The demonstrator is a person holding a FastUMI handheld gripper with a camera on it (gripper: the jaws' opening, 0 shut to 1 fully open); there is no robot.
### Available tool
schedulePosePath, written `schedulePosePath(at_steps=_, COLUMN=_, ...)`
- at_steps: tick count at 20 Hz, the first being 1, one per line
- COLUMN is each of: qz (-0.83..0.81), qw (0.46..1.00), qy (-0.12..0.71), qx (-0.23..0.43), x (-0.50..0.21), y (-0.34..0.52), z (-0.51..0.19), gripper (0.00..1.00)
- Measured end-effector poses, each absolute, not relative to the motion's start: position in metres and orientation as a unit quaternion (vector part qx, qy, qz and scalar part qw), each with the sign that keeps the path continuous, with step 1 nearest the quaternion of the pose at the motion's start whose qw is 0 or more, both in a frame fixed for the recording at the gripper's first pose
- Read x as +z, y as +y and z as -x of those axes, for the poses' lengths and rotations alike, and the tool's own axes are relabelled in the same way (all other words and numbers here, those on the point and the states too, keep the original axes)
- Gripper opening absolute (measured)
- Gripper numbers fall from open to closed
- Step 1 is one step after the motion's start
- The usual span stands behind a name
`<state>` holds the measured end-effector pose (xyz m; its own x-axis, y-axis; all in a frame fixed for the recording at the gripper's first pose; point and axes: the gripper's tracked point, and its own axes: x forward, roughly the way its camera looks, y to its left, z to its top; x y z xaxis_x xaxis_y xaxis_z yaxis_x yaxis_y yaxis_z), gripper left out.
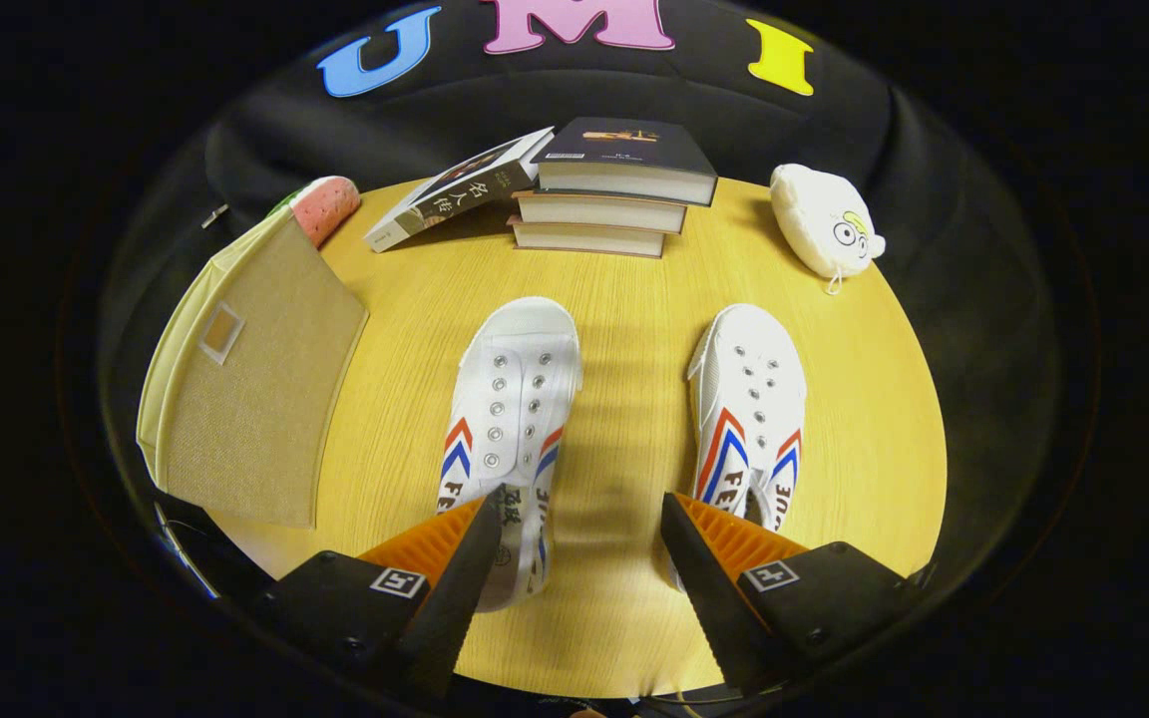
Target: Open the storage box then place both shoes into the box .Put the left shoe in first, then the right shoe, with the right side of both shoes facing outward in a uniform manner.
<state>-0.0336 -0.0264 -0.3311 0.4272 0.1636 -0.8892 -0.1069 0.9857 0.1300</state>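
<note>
Gripper (pixel 582 504) held above the round pale-wood table (pixel 634 618), fingers spread wide, nothing between them but bare tabletop. Left fingertip overlapping the heel end of the left-hand white canvas shoe with red and blue side stripes (pixel 513 419); contact not determinable. Right fingertip likewise overlapping the heel end of the right-hand white canvas shoe with matching stripes (pixel 749 409); contact again not determinable. Both shoes upright on their soles, toes pointing away from the fingers, laces absent from the eyelets, well apart from each other with a strip of table between. Left of the left-hand shoe, a beige fabric storage box with a small label window (pixel 250 389), closed, sitting at the table's edge and apart from the shoe. Just beyond the box, a pink and green plush toy (pixel 323 204), touching or nearly touching its far corner. Beyond the shoes, a stack of three books with a dark cover on top (pixel 614 194), and a fourth book with a dark printed cover (pixel 460 189) leaning tilted against the stack's left side. To the right of the stack, a white plush toy with cartoon eyes (pixel 824 219) near the table's far edge.
</note>
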Motion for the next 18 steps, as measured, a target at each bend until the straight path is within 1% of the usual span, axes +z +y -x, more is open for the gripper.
schedulePosePath(at_steps=4, qz=-0.021, qw=0.835, qy=0.544, qx=0.081, x=-0.355, y=-0.026, z=0.019, gripper=0.99)
schedulePosePath(at_steps=8, qz=-0.018, qw=0.829, qy=0.547, qx=0.115, x=-0.367, y=-0.013, z=0.014, gripper=0.99)
schedulePosePath(at_steps=9, qz=-0.029, qw=0.824, qy=0.552, qx=0.125, x=-0.367, y=-0.008, z=0.016, gripper=0.93)
schedulePosePath(at_steps=10, qz=-0.045, qw=0.818, qy=0.557, qx=0.135, x=-0.367, y=0.0, z=0.017, gripper=0.84)
schedulePosePath(at_steps=14, qz=-0.079, qw=0.804, qy=0.57, qx=0.148, x=-0.365, y=0.01, z=0.02, gripper=0.26)
schedulePosePath(at_steps=16, qz=-0.103, qw=0.801, qy=0.574, qx=0.133, x=-0.362, y=0.008, z=0.021, gripper=0.15)
schedulePosePath(at_steps=17, qz=-0.113, qw=0.801, qy=0.573, qx=0.134, x=-0.365, y=0.008, z=0.02, gripper=0.06)
schedulePosePath(at_steps=18, qz=-0.122, qw=0.801, qy=0.57, qx=0.135, x=-0.364, y=0.008, z=0.02, gripper=0.06)
